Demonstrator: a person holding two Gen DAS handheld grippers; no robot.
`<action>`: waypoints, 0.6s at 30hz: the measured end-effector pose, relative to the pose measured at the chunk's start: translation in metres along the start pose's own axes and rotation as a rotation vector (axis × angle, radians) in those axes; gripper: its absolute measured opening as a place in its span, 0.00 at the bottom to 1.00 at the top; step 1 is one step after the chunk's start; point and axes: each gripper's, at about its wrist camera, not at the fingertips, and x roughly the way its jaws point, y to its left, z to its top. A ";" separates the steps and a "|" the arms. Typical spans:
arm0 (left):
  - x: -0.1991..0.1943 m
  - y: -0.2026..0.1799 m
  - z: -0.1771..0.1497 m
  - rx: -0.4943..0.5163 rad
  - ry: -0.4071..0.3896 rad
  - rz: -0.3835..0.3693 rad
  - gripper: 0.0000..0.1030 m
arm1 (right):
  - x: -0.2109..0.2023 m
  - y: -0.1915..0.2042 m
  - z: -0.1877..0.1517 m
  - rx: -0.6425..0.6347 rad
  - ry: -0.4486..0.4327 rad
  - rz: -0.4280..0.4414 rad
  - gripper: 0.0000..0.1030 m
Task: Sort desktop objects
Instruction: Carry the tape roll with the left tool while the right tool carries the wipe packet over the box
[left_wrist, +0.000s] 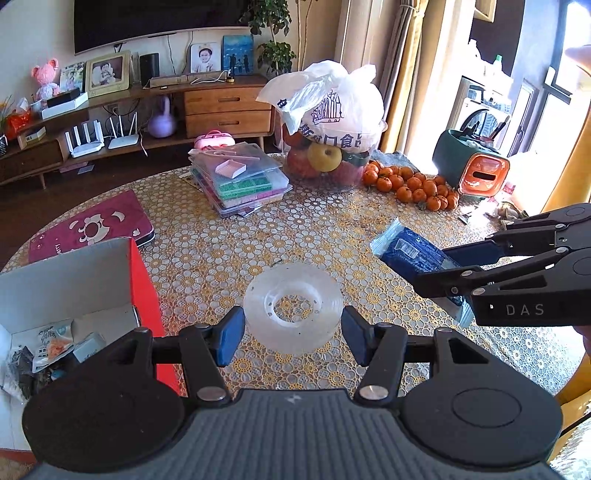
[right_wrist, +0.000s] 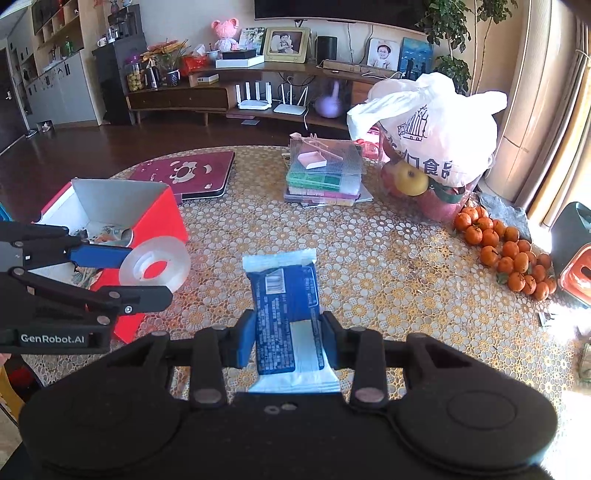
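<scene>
My left gripper (left_wrist: 292, 334) pinches clear tape roll (left_wrist: 291, 308) between blue pads, roll lifted above tablecloth (left_wrist: 221, 258), just beside red box (right_wrist: 147, 218). Box open, small packets (left_wrist: 51, 347) inside. My right gripper (right_wrist: 288, 338) clamps blue packet (right_wrist: 284, 306) at sides, packet pointing forward over table centre. Farther back: stack of plastic cases (left_wrist: 240, 181), white bag over fruit bowl (left_wrist: 332, 107), pile of tangerines (left_wrist: 410, 184), maroon pad (left_wrist: 96, 225).
</scene>
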 end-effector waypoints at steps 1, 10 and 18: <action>-0.005 0.002 -0.001 0.001 -0.003 -0.002 0.55 | -0.003 0.004 0.000 -0.003 -0.001 0.005 0.36; -0.044 0.028 -0.018 0.013 -0.007 0.003 0.55 | -0.018 0.054 0.005 -0.069 -0.015 0.050 0.36; -0.072 0.066 -0.030 -0.020 -0.023 0.044 0.55 | -0.016 0.100 0.018 -0.116 -0.026 0.099 0.36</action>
